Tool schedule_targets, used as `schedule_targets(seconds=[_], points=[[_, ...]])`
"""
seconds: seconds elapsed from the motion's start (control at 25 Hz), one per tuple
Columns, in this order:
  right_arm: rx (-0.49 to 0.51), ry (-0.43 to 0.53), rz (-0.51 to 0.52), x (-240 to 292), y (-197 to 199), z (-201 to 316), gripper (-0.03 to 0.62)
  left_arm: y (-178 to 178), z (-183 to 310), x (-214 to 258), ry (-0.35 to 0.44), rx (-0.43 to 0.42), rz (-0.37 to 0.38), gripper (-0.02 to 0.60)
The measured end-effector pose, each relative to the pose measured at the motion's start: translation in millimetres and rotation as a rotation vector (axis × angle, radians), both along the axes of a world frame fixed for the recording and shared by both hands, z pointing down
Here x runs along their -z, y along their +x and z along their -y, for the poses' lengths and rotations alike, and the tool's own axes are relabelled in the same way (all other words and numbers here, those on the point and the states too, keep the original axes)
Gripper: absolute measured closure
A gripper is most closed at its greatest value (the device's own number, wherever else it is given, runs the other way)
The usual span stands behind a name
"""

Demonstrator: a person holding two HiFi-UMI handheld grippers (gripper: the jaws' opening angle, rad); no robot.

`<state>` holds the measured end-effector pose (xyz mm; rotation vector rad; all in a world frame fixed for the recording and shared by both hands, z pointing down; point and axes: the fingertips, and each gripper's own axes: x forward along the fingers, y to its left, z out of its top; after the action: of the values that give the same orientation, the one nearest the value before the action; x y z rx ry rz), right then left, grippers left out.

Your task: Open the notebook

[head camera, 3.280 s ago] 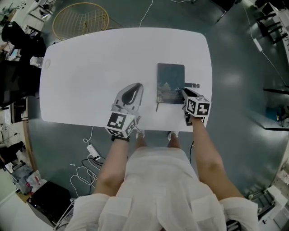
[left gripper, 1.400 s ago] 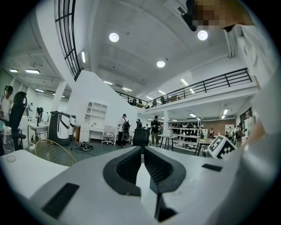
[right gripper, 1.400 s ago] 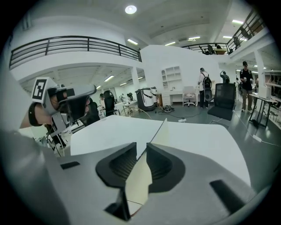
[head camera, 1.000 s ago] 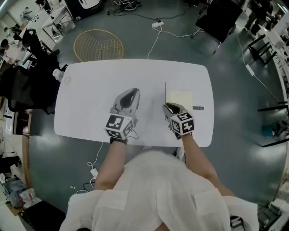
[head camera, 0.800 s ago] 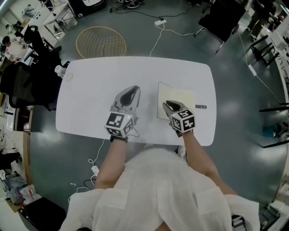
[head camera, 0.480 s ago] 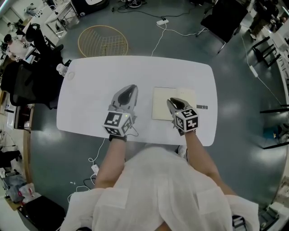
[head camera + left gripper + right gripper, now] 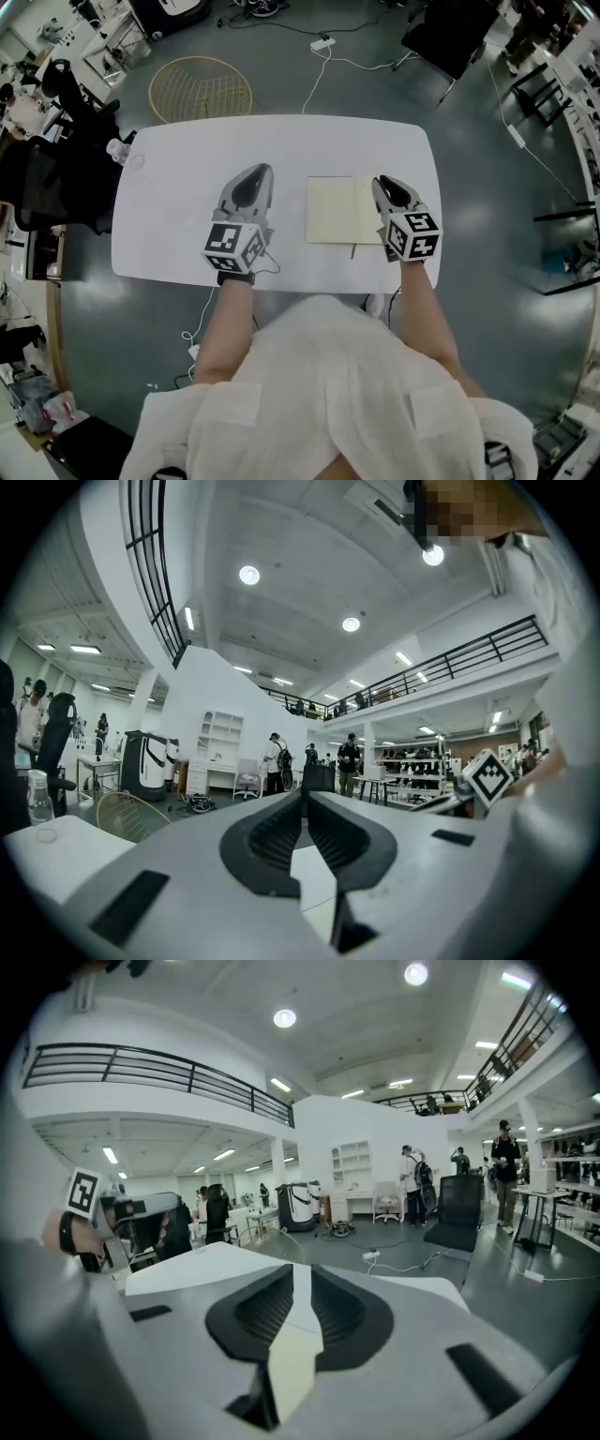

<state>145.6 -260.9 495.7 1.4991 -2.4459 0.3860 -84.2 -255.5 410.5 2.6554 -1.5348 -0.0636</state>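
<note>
Lying open: the notebook point(image 7: 333, 210) rests flat on the white counter point(image 7: 178, 225) with 2 cream pages facing up, between the 2 claws and near the front edge.
Change: about 3 seconds ago its dark cover was shut. 1 second ago the cover stood on edge beside the right claw, and it has since swung over to the left and settled flat.
Right claw point(image 7: 387, 184): it sits at the notebook's right edge. Its jaws have just been closing to a narrow gap, with nothing pinched and only pale surface showing through.
Left claw point(image 7: 251, 178): it is to the left of the notebook, apart from it. Its gap is narrow and empty.
Task reading: the opening looks done, and probably only drawing the claws back remains.
</note>
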Motion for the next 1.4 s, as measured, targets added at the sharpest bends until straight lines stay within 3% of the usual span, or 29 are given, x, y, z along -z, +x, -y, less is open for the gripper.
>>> schedule_targets(seconds=[0.36, 0.72, 1.4], points=[[-0.194, 0.195, 0.046, 81, 84, -8, 0.537, -5, 10, 25, 0.026, 0.029, -0.005, 0.560], [-0.221, 0.355, 0.014, 135, 99, -29, 0.583, -1, 13, 50, 0.082, 0.022, -0.017, 0.560], [-0.222, 0.402, -0.032, 152, 102, -38, 0.592, 5, 12, 57, 0.097, 0.013, -0.013, 0.560]])
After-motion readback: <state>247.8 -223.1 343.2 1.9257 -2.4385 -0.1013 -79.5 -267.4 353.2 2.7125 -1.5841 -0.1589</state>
